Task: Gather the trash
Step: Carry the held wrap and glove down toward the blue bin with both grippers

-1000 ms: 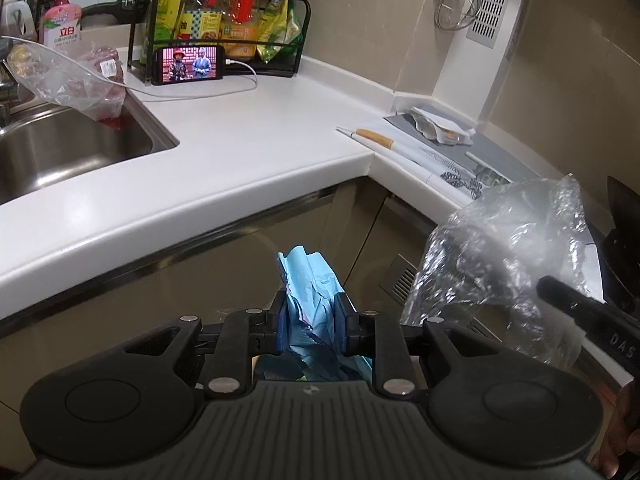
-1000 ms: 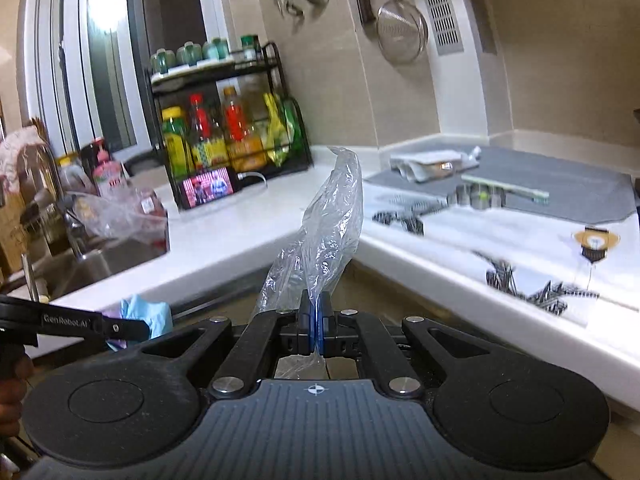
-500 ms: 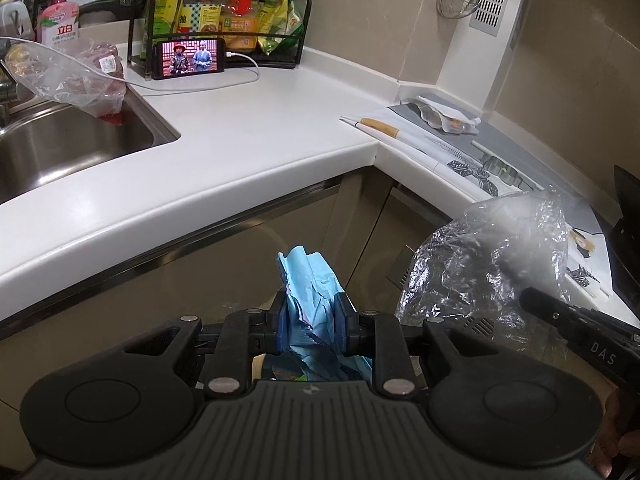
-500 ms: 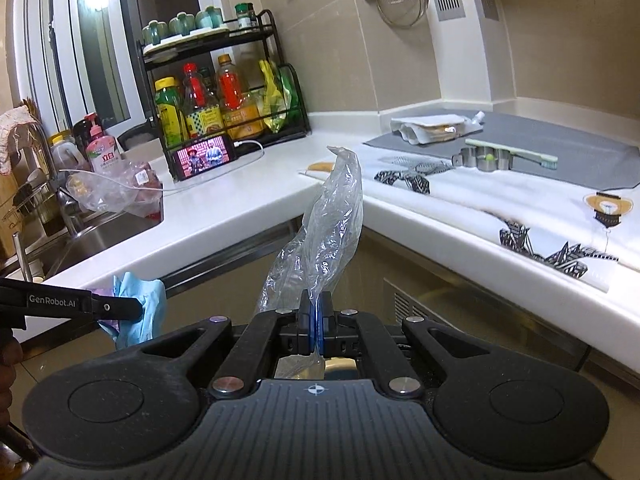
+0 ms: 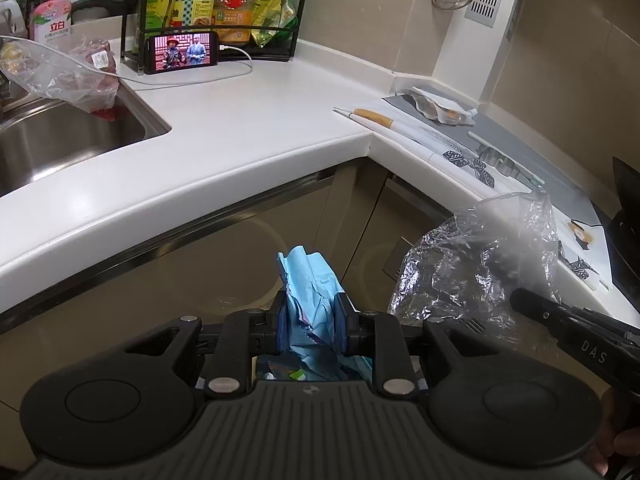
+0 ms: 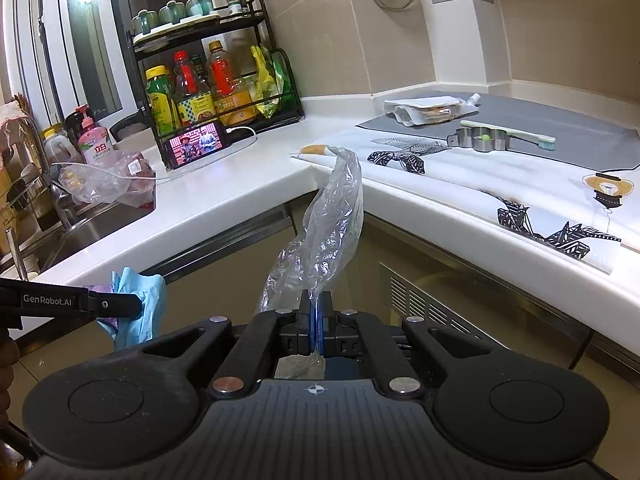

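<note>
My left gripper (image 5: 310, 320) is shut on a crumpled light blue wrapper (image 5: 310, 284), held in the air below the white counter edge (image 5: 200, 184). The wrapper also shows in the right wrist view (image 6: 140, 304), at the left gripper's tip (image 6: 120, 305). My right gripper (image 6: 318, 320) is shut on a clear crinkled plastic bag (image 6: 328, 232) that stands up from the jaws. The bag also shows in the left wrist view (image 5: 480, 268), to the right of the blue wrapper. Both grippers hang in front of the corner cabinets.
A steel sink (image 5: 60, 140) with a plastic bag of food (image 5: 68, 76) lies at left. A phone (image 5: 184, 53) leans on a bottle rack (image 6: 216, 80). A patterned mat (image 6: 520, 184), a pouch (image 6: 428, 109), a toothbrush (image 6: 508, 133) and a metal cutter (image 6: 482, 140) lie on the right counter.
Both grippers have dropped lower and drawn back from the counter, each keeping its hold. More of the cabinet fronts shows now.
</note>
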Demonstrator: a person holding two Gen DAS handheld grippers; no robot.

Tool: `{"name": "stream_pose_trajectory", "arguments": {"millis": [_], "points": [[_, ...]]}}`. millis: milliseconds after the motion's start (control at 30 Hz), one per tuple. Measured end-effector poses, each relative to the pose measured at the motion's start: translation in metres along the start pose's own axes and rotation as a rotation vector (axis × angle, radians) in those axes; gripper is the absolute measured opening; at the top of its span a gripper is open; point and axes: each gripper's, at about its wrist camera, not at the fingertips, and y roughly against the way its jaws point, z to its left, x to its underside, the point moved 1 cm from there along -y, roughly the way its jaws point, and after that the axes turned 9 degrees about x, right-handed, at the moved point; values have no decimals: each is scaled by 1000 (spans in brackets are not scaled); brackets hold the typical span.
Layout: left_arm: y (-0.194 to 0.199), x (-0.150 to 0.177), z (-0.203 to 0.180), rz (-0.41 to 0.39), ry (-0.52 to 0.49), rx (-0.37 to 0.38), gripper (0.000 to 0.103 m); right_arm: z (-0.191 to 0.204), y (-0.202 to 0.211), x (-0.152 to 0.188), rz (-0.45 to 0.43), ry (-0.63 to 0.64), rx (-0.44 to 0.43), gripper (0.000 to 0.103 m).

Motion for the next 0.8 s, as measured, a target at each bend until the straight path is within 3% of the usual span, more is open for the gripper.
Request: {"name": "stream_pose_trajectory", "arguments": {"millis": [800], "points": [[-29, 4, 3, 46, 33, 0, 25, 2, -23, 5, 51, 35, 21, 2]]}}
